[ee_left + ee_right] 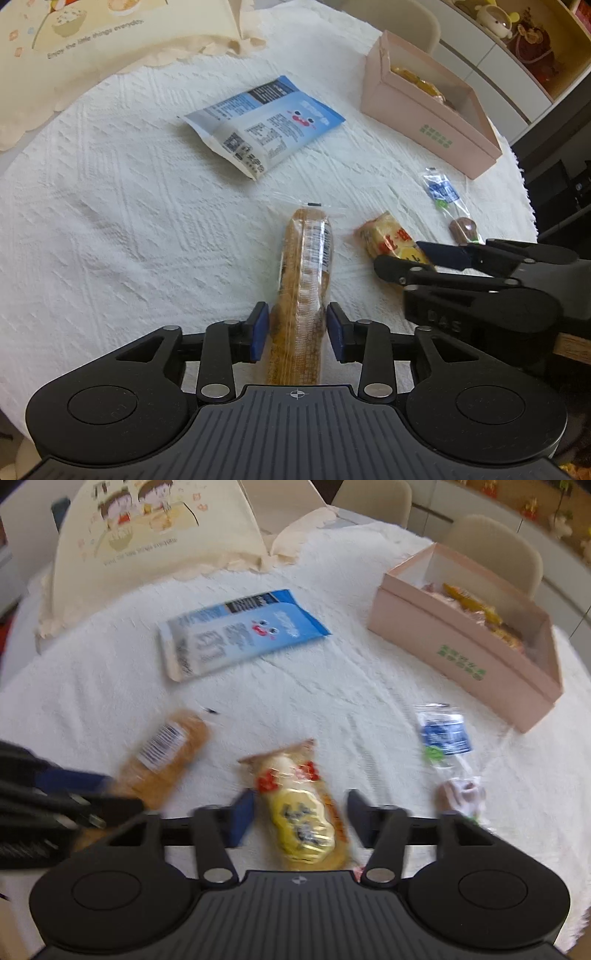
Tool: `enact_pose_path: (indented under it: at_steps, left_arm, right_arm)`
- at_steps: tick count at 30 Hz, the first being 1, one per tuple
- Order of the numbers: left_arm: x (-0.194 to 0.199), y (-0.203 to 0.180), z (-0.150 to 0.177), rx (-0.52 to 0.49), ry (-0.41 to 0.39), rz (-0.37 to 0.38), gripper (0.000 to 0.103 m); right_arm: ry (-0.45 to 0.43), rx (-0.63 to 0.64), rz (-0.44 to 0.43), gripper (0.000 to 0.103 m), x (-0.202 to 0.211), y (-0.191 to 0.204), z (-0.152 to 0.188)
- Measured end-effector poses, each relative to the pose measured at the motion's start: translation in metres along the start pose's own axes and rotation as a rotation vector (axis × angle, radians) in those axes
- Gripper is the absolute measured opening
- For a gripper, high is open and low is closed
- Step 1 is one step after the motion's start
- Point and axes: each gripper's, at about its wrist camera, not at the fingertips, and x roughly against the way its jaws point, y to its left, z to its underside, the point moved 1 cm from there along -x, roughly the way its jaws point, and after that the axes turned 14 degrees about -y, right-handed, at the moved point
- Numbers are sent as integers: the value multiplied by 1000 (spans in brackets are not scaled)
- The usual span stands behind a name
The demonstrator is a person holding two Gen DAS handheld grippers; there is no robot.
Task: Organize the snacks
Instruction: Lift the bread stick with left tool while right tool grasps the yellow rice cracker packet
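A long brown cracker pack [304,280] in clear wrap lies on the white tablecloth between the pads of my left gripper [298,331], which stands open around it with small gaps. My right gripper [300,821] is open around a yellow and red snack pack [301,812], pads apart from it. That pack [391,240] and the right gripper [417,254] also show in the left wrist view. The cracker pack [166,760] and left gripper [107,794] show at the left of the right wrist view. A pink box [424,110] holds several snacks at the far right.
A blue and white pouch [266,125] lies mid-table. A clear-wrapped chocolate lollipop [448,206] lies near the pink box [469,642]. A cream illustrated bag [155,535] stands at the table's far left. Chairs stand behind the table [110,221].
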Motion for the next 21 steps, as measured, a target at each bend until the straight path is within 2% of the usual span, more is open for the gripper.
enact_pose_path:
  at_steps: [5,7,11,17,20,21]
  left_arm:
    - [-12,-6,4,-29,23,14,44]
    - [-13,-9,3,-49,28,21,47]
    - [-14,-14,4,-93,38,21,47]
    - [-12,-23,12,-186,30,10,47]
    - [-11,-31,19,-249,3,-17,46]
    - [-10,-33,21,-261,-10,-38,41]
  right_arm:
    - [-6,-69,-33,35,25,-10,9]
    - [-5,-66,-14,35,34,-14,16]
    - [3,-54,43,35,44,-23,32]
    - [10,-155,55,35,50,-40,45]
    - [2,-172,33,35,55,-43,45]
    - [-1,-170,34,35,57,-43,45]
